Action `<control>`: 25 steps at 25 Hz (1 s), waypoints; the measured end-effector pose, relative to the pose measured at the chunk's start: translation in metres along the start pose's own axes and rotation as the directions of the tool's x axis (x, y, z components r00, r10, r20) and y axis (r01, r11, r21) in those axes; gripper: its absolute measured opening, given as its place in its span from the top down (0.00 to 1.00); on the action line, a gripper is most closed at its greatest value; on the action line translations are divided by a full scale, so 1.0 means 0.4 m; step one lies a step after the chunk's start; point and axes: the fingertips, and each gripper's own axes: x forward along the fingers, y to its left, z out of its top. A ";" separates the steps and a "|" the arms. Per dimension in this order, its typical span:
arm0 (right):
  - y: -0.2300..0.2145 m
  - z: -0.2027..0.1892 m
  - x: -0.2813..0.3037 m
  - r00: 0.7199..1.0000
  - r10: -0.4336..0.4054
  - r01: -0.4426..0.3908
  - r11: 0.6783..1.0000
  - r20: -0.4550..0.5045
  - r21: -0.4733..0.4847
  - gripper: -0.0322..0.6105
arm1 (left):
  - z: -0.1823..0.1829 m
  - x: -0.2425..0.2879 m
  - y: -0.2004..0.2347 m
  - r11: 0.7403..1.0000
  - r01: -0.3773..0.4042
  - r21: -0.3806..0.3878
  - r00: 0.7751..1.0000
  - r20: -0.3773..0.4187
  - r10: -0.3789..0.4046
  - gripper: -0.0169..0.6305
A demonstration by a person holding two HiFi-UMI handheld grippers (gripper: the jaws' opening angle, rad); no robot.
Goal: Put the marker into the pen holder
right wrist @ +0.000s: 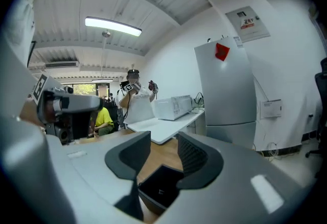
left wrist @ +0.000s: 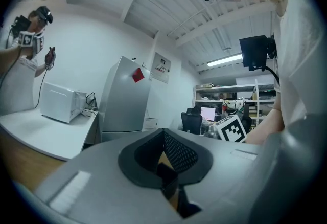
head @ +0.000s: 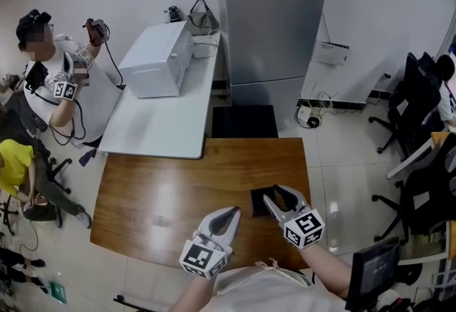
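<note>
A black square pen holder stands on the brown wooden table, near its right front. My right gripper hangs just over the holder with its jaws apart. In the right gripper view the holder's open mouth lies right below the open right gripper, and nothing is between the pads. No marker shows clearly; the holder's dark inside hides what it contains. My left gripper hovers over the table to the left of the holder, with its tips together and empty. The left gripper view shows the left gripper shut.
Behind the brown table stands a white table with a white microwave. Beyond that is a grey fridge. A person holding grippers sits at the far left. Office chairs and a monitor are on the right.
</note>
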 end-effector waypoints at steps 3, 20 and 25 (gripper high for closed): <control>0.020 0.091 -0.045 0.996 -0.021 0.027 0.997 0.083 -0.068 0.81 | -0.003 0.011 -0.011 1.000 0.016 0.003 1.000 0.009 -0.016 0.95; 0.188 0.117 -0.214 0.987 -0.079 0.095 0.990 0.143 -0.108 0.95 | 0.011 -0.039 -0.030 0.997 0.072 0.004 0.997 0.037 -0.072 0.95; 0.251 0.088 -0.229 0.992 -0.032 0.046 0.991 0.119 -0.123 0.95 | -0.019 -0.099 -0.084 0.998 0.062 0.014 0.997 0.035 -0.062 0.95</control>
